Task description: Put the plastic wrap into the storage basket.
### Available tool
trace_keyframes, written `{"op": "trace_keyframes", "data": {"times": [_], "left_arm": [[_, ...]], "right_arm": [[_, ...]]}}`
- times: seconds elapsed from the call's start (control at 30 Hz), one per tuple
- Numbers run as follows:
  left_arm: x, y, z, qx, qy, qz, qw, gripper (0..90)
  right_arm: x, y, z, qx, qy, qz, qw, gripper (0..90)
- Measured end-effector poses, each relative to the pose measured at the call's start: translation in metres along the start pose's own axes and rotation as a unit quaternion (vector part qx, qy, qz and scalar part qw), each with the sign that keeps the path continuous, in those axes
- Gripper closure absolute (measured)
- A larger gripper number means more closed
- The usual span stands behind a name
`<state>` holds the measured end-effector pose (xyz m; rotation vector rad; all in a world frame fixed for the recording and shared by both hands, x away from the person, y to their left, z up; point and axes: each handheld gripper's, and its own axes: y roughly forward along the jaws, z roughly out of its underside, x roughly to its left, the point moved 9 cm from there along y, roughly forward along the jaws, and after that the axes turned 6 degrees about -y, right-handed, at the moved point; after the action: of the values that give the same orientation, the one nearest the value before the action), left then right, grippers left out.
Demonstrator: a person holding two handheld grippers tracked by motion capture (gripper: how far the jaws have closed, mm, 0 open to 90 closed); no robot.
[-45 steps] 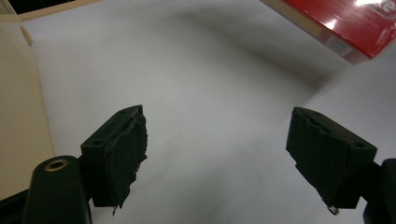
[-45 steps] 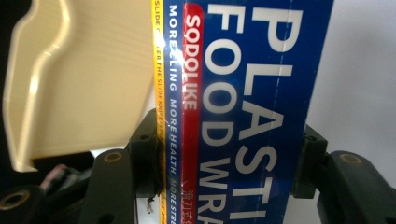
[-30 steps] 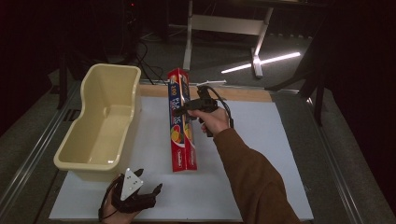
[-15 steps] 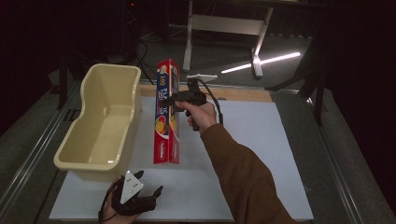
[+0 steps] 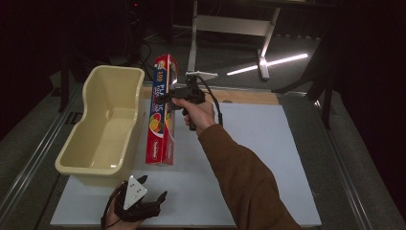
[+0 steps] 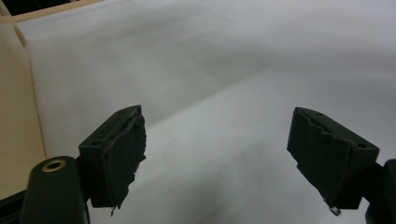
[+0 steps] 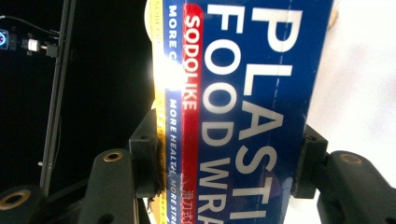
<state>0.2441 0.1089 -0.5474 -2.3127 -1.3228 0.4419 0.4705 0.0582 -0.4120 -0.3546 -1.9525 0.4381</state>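
1. The right gripper [image 5: 168, 97] clamps the plastic wrap box [image 5: 161, 112] near its upper end, tilted above the table [image 5: 268, 143] beside the cream tub [image 5: 103, 127].
2. The left gripper [image 6: 217, 154] rests released, nothing between its jaws.

Glossy printed cardboard wrap box [image 5: 162, 112]; smooth cream plastic tub [image 5: 103, 125].

In front of you lies a flat white board [image 5: 249, 158] covering the tabletop, with a strip of bare wooden edge [image 5: 249, 96] along its far side. On its left part sits a deep cream-yellow plastic tub [image 5: 103, 129]. Beyond the table you see a grey metal stand frame [image 5: 230, 26] on the dark floor.
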Motion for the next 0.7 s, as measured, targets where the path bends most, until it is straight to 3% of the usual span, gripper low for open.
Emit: {"op": "trace_keyframes", "data": {"times": [0.3, 0.7], "left_arm": [[0.0, 0.0, 0.0, -0.001, -0.001, 0.001, 1.0, 19.4], [0.0, -0.001, 0.0, 0.0, 0.001, 0.0, 1.0, 19.4]], "right_arm": [[0.028, 0.004, -0.002, 0.003, -0.017, -0.025, 0.9995, 42.4], [0.053, 0.024, -0.007, -0.004, -0.005, -0.043, 0.999, 42.4]]}}
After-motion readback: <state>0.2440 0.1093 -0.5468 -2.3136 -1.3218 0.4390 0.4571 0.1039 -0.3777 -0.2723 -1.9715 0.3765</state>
